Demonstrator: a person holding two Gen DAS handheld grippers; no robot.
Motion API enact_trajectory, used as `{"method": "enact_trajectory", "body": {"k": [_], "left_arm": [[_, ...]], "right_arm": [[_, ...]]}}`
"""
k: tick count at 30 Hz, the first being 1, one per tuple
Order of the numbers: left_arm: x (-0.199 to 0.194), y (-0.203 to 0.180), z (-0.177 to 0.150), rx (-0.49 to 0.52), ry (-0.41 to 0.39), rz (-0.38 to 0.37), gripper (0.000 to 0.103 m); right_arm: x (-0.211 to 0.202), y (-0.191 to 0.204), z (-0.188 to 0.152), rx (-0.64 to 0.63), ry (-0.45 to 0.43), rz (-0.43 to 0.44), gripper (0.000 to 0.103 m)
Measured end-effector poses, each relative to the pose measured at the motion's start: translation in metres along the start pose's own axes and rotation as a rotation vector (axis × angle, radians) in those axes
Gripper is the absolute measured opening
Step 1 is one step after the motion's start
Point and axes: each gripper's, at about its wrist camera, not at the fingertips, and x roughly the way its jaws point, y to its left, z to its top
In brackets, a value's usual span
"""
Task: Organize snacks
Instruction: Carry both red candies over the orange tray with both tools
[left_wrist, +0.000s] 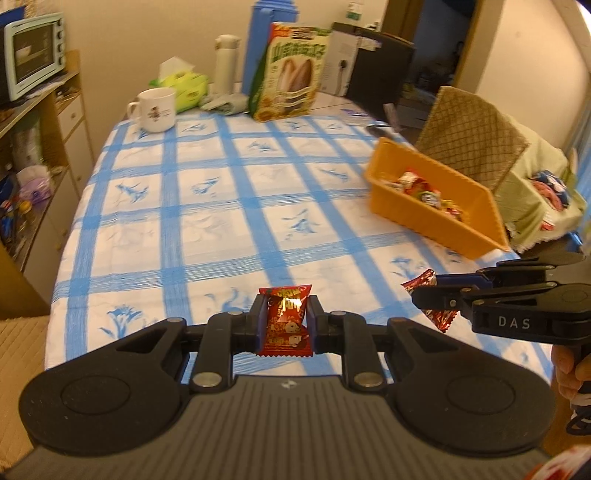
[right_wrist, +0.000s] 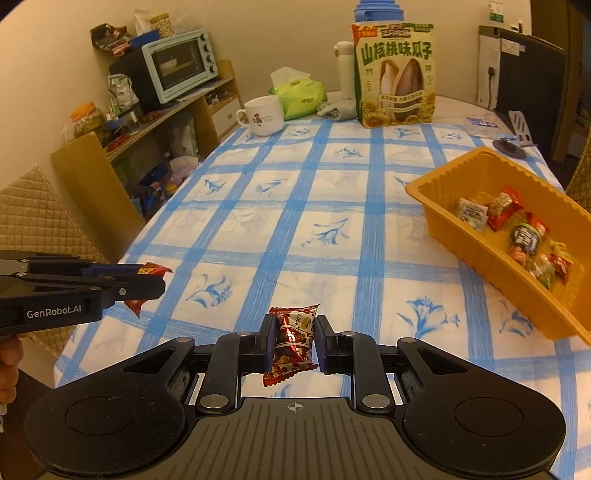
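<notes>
The left gripper (left_wrist: 285, 325) is clamped on a red packet (left_wrist: 286, 321); the right gripper (right_wrist: 294, 341) pinches another red packet (right_wrist: 291, 343). Both hang above the tablecloth (right_wrist: 295, 229), probably bound for the orange tray (right_wrist: 436, 192) of snacks at right.

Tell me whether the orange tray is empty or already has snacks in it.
Partly filled. The orange tray holds several wrapped snacks along its floor, with bare bottom still showing at its near and far ends.
</notes>
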Motion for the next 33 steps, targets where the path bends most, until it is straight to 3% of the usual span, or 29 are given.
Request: {"method": "enact_trajectory", "body": {"k": [16,33], "left_arm": [[0.003,-0.070,0.011,0.123,-0.013,-0.146,0.019],[0.056,-0.167,0.070,0.173,-0.041,-0.140,0.019]], "right_arm": [[-0.076,-0.043,-0.030,0.128,-0.051,-0.114,0.023],[-0.105,-0.149,0.000,0.148,-0.095,-0.141,0.023]]}}
